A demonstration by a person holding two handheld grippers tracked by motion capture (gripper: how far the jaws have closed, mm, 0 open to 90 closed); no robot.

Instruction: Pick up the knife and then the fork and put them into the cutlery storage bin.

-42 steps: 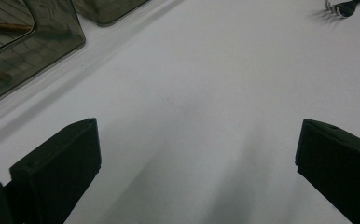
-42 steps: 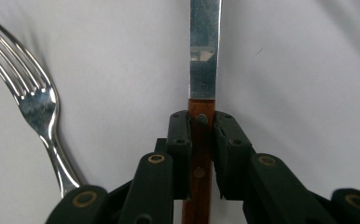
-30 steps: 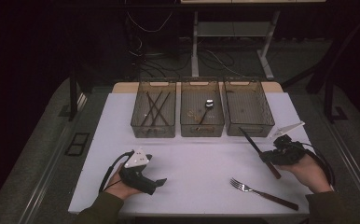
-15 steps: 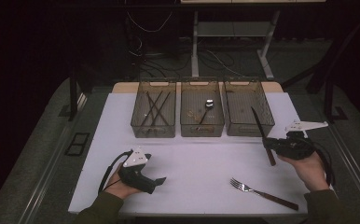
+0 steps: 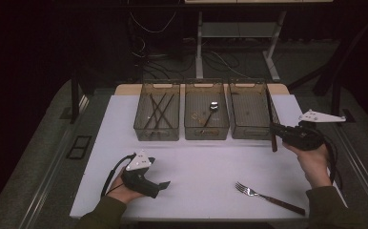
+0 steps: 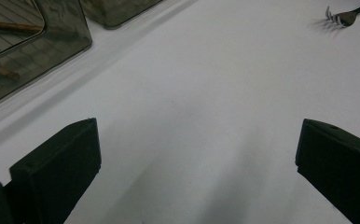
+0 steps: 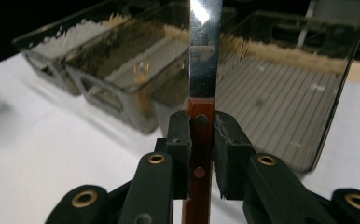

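A: R gripper [image 7: 201, 140]?
B: Clamped on the knife [image 7: 201, 116] by its wooden handle, blade up, just in front of the right-hand bin [image 5: 249, 114], above the table [image 5: 210, 162].
A: L gripper [image 5: 160, 187]?
B: Jaws wide apart, nothing btwn them, resting low on the table. Fork [image 5: 268, 196] lies near the front edge.

Dim room, dark surroundings; the white table [image 5: 206, 167] is evenly lit. Glare streaks the shiny steel knife blade [image 7: 205, 46] above the right hand-held gripper [image 7: 201, 140]; the bins beyond are blurred.
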